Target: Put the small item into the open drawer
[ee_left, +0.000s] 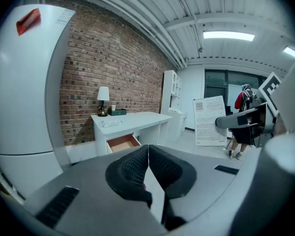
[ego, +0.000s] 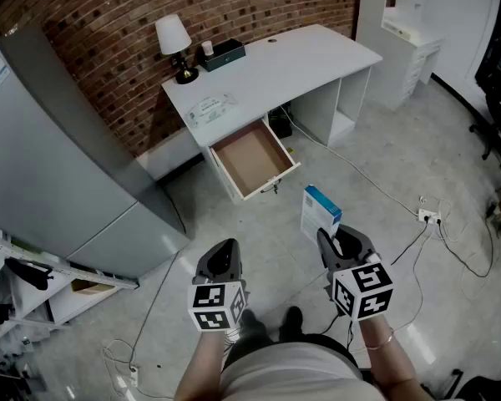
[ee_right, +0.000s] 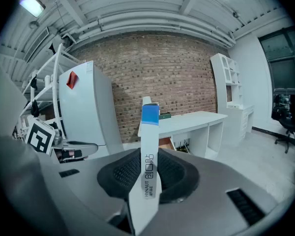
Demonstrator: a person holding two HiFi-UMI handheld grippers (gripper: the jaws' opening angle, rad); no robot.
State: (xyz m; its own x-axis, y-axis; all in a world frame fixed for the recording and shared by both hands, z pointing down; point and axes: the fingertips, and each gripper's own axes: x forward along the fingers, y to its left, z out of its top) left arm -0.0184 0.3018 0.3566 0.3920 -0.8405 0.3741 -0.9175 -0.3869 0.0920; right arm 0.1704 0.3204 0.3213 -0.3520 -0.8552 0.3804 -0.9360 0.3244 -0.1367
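Note:
My right gripper (ego: 332,239) is shut on a slim white box with a blue top (ego: 320,211), which stands upright between the pads (ee_right: 149,161). Ahead, under the white desk (ego: 271,65), a drawer (ego: 252,159) is pulled out and open, its brown bottom bare. The same drawer (ee_left: 122,142) shows small in the left gripper view. My left gripper (ego: 225,256) hangs beside the right one, its jaws (ee_left: 148,161) shut with nothing between them. Both grippers are well short of the desk, above the floor.
A table lamp (ego: 175,44) and a dark box (ego: 224,54) stand at the desk's back, with a paper sheet (ego: 209,107) near its front. A grey fridge (ego: 58,157) stands at left. Cables and a power strip (ego: 428,216) lie on the floor at right.

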